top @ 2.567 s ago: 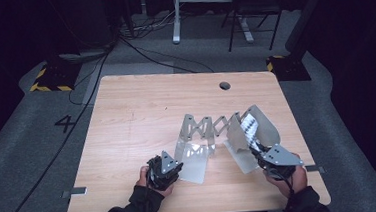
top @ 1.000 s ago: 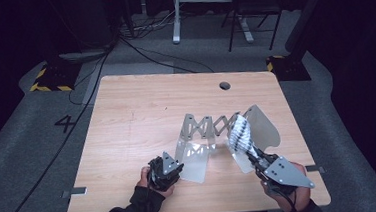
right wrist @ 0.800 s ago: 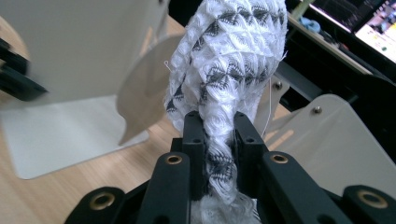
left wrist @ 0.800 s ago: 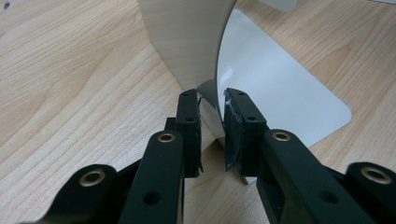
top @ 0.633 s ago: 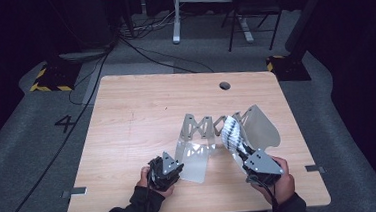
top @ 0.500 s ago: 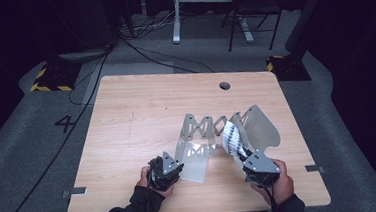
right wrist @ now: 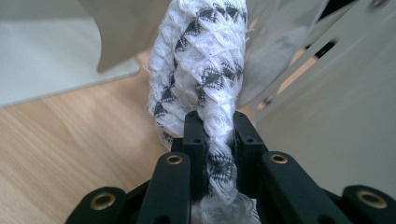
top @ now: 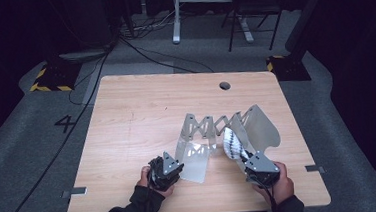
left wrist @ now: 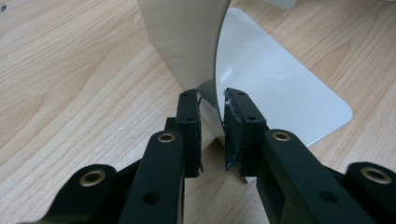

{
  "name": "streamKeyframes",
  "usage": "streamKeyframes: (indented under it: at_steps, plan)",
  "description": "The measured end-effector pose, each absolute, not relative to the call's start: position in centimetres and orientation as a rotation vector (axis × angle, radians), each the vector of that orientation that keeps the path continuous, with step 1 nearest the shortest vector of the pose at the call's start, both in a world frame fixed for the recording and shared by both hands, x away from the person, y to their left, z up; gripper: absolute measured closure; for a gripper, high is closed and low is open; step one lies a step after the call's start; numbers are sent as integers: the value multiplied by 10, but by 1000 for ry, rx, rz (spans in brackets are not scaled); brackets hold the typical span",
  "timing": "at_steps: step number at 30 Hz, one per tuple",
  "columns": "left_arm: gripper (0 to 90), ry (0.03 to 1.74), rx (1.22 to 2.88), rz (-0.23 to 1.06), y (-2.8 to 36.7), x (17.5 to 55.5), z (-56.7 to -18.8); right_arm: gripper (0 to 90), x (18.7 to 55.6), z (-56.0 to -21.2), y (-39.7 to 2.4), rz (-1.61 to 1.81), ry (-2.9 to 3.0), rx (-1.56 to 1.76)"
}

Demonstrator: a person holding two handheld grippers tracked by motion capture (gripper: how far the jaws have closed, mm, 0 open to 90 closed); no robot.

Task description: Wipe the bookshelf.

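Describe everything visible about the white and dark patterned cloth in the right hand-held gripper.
The cloth is a thick, textured weave, white with dark grey triangular flecks, bunched into a folded roll. The right hand-held gripper clamps its lower end between black jaws, so it stands up from them. In the high view it sits between the plates of the metal accordion rack, close to a shiny plate, above the wooden table.

one metal rack (top: 212, 129), one cloth (top: 231, 142), two tongs (top: 166, 168)
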State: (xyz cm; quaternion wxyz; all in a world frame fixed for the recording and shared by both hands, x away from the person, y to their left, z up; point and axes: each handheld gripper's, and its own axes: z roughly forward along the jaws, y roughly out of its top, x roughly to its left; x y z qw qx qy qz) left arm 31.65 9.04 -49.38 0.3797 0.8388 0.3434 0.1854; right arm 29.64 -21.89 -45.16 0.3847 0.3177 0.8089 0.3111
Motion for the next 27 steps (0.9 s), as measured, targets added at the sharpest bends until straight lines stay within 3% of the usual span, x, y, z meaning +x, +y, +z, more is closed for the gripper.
streamKeyframes:
  at_steps: [14,27]
  plan:
    - [764,875,2148,463,89,318,-496,788,279,-391,-223,922,1825,758]
    - [765,872,2155,479,88,317,-496,789,288,-421,-227,846,1947,787]
